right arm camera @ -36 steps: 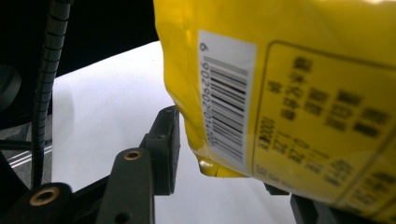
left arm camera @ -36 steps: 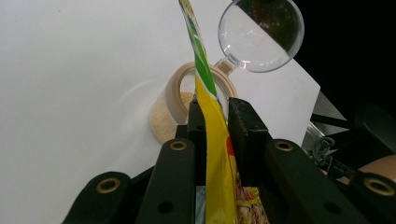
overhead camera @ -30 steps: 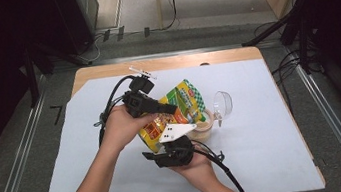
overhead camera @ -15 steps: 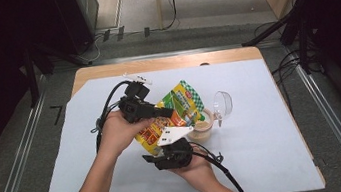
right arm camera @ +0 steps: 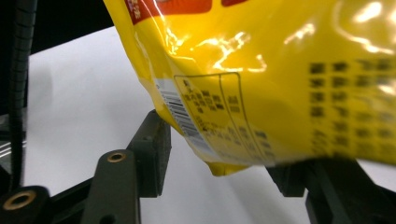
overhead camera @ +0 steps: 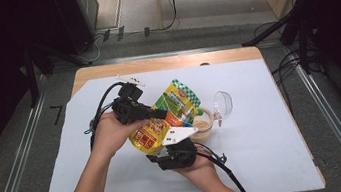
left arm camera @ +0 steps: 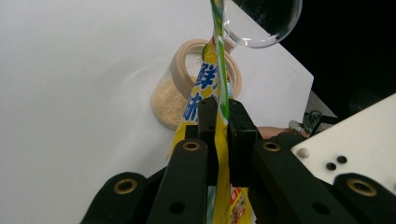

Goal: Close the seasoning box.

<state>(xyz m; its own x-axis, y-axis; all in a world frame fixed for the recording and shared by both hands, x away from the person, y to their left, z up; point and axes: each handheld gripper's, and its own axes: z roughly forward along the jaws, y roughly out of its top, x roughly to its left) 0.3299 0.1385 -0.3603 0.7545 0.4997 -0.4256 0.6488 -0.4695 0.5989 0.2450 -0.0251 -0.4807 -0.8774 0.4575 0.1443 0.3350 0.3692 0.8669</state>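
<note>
The left gripper (left arm camera: 218, 122) pinches the edge of the yellow pouch (overhead camera: 162, 120), held tilted above the open jar (overhead camera: 203, 127) of tan powder on the white sheet (overhead camera: 266, 143). The right gripper (right arm camera: 224, 163) has just been opening; its jaws stand spread around the pouch's bottom corner, seemingly without pressing it.

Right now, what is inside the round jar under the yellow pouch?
The jar holds a tan, crumb-like powder low in its clear wall. The yellow pouch hangs over its mouth and covers the far part of the contents.
</note>
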